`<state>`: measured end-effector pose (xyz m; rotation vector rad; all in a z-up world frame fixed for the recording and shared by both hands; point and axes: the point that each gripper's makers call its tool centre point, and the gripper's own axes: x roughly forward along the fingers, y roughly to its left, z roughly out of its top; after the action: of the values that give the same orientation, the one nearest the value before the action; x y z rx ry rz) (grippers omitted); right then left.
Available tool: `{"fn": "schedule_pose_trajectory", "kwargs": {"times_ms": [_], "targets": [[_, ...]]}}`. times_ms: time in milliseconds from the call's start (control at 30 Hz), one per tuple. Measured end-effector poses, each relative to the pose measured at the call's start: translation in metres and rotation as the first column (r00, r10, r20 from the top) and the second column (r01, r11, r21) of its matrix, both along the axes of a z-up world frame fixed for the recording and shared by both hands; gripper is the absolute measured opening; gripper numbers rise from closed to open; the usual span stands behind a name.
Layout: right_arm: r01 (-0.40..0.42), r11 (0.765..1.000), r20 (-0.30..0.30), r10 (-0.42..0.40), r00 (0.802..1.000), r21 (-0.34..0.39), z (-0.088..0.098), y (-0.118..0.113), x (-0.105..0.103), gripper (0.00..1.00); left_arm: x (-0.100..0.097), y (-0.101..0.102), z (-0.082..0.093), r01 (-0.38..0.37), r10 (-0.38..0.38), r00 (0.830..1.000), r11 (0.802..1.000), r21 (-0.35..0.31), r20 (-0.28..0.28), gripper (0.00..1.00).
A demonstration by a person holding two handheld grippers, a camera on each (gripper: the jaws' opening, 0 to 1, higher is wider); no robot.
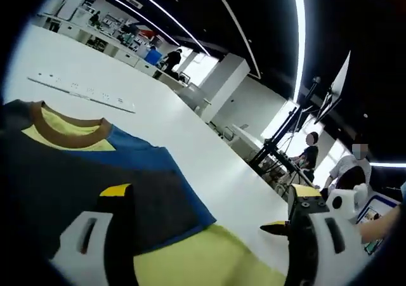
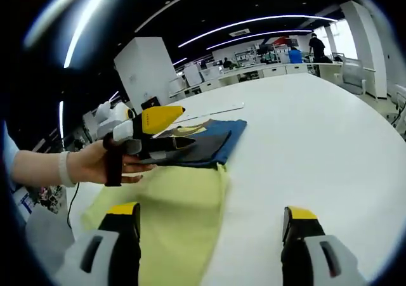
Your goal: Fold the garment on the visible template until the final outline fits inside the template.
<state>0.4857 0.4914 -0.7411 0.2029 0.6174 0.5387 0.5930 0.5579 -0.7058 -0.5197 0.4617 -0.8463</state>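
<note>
Here, a blue, grey and yellow cloth garment (image 1: 95,178) with a brown collar lies flat on the white table (image 2: 317,146), its yellow lower part nearest the grippers. The left gripper (image 1: 203,229) hangs above it with jaws spread apart and nothing between them. In the right gripper view, the right gripper (image 2: 212,226) likewise stands wide apart over the yellow hem and bare table, while a hand (image 2: 95,162) holds the other tool over the garment.

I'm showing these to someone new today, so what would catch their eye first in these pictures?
Probably the garment, a shirt in yellow, blue and dark grey with a brown collar, spread flat on the big white table. Next, the left gripper with its yellow tips, held in a hand low over the shirt. The right gripper stands open just before the yellow part.
</note>
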Motion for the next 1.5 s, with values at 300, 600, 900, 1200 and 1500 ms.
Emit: {"fn": "schedule_pose_trajectory", "kwargs": {"times_ms": [300, 600, 900, 1200, 1500], "targets": [[-0.013, 1.0, 0.011, 0.013, 1.0, -0.002, 0.005, 0.006, 0.001, 0.93, -0.011, 0.016, 0.005, 0.047, -0.051, 0.997, 0.996, 0.072, 0.052, 0.99], [-0.029, 1.0, 0.021, 0.029, 0.999, 0.001, 0.01, 0.011, 0.0, 0.93, -0.025, 0.039, 0.011, 0.055, -0.069, 0.991, 0.99, 0.129, 0.111, 0.97], [-0.051, 0.999, 0.027, 0.051, 0.998, 0.001, 0.015, 0.017, -0.001, 0.93, -0.04, 0.07, 0.013, 0.033, -0.059, 0.987, 0.984, 0.176, 0.147, 0.99], [-0.072, 0.997, 0.031, 0.072, 0.997, -0.006, 0.018, 0.022, 0.002, 0.94, -0.046, 0.106, 0.012, -0.019, -0.012, 0.989, 0.976, 0.215, 0.144, 0.99], [-0.091, 0.996, 0.031, 0.092, 0.995, -0.012, 0.021, 0.023, -0.001, 0.94, -0.072, 0.152, 0.011, -0.065, 0.031, 0.99, 0.964, 0.258, 0.135, 0.98]]}}
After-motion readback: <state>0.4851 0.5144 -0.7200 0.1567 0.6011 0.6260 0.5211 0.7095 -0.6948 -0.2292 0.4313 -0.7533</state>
